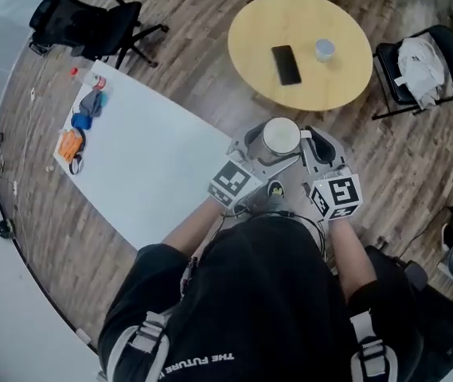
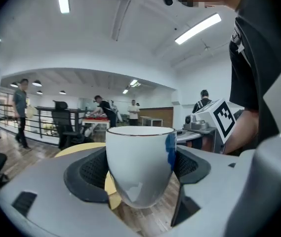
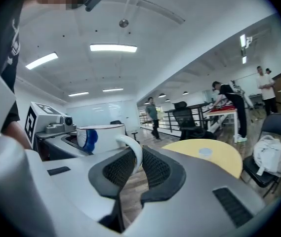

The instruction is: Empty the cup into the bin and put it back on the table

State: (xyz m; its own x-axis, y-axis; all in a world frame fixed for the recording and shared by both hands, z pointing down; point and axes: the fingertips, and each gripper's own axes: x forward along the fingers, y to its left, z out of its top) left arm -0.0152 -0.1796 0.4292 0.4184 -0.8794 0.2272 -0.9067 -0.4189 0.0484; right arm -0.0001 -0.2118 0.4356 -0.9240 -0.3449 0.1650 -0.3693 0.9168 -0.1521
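A white cup (image 1: 280, 136) with a blue mark on its side stands upright in the air over the wooden floor, between the two tables. My left gripper (image 1: 267, 151) is shut on the cup's body (image 2: 138, 162); its dark pads (image 2: 88, 174) press on both sides. My right gripper (image 1: 312, 143) is shut on the cup's white handle (image 3: 133, 149), which runs between its two pads (image 3: 118, 169). What is inside the cup cannot be seen in any view. No bin shows clearly.
A long white table (image 1: 146, 157) lies to the left, with small orange and blue things (image 1: 79, 130) at its far end. Ahead stands a round yellow table (image 1: 322, 86) bearing a phone (image 1: 286, 64) and a small cup (image 1: 325, 49). Chairs (image 1: 425, 66) stand around.
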